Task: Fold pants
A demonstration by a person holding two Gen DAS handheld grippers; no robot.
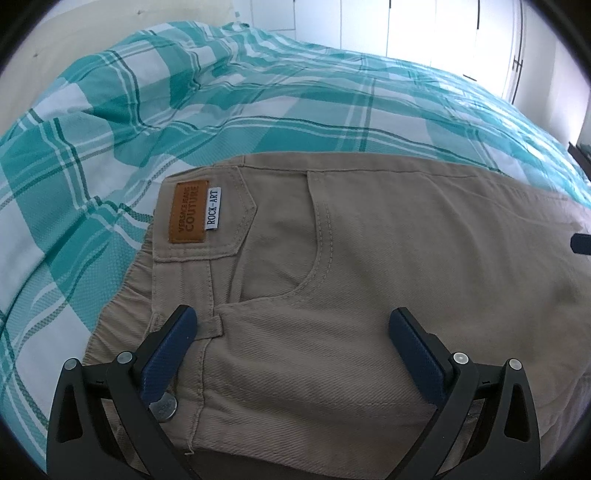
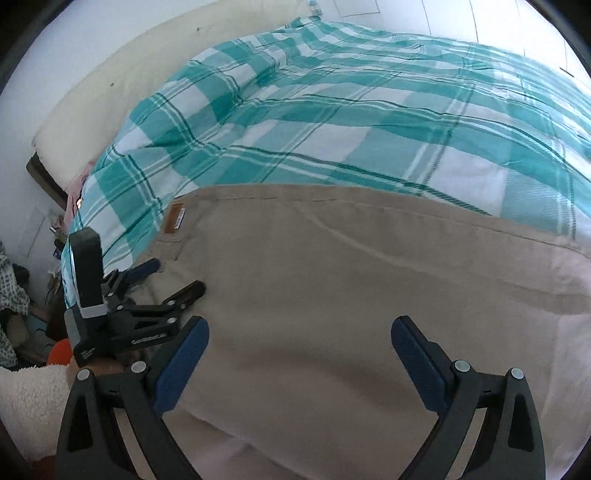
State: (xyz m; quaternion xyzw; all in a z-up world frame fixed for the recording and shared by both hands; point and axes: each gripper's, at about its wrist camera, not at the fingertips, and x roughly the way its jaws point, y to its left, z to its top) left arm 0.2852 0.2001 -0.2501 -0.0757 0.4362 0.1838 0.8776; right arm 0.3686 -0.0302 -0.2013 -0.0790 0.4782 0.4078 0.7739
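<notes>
Beige pants (image 1: pixel 369 258) lie flat on the bed, waistband to the left, with a brown leather label (image 1: pixel 188 211) and a metal button (image 1: pixel 164 406). My left gripper (image 1: pixel 293 321) is open just above the waistband and front pocket, holding nothing. In the right wrist view the pants (image 2: pixel 351 280) spread across the middle. My right gripper (image 2: pixel 300 332) is open above the legs, holding nothing. The left gripper (image 2: pixel 177 275) shows at the left of that view, open over the waist end.
A teal and white checked bedspread (image 1: pixel 221 96) covers the bed beyond the pants. A cream headboard cushion (image 2: pixel 110 85) lies at the far left. White wardrobe doors (image 1: pixel 406 26) stand behind the bed. Clutter sits on the floor at the left (image 2: pixel 14 295).
</notes>
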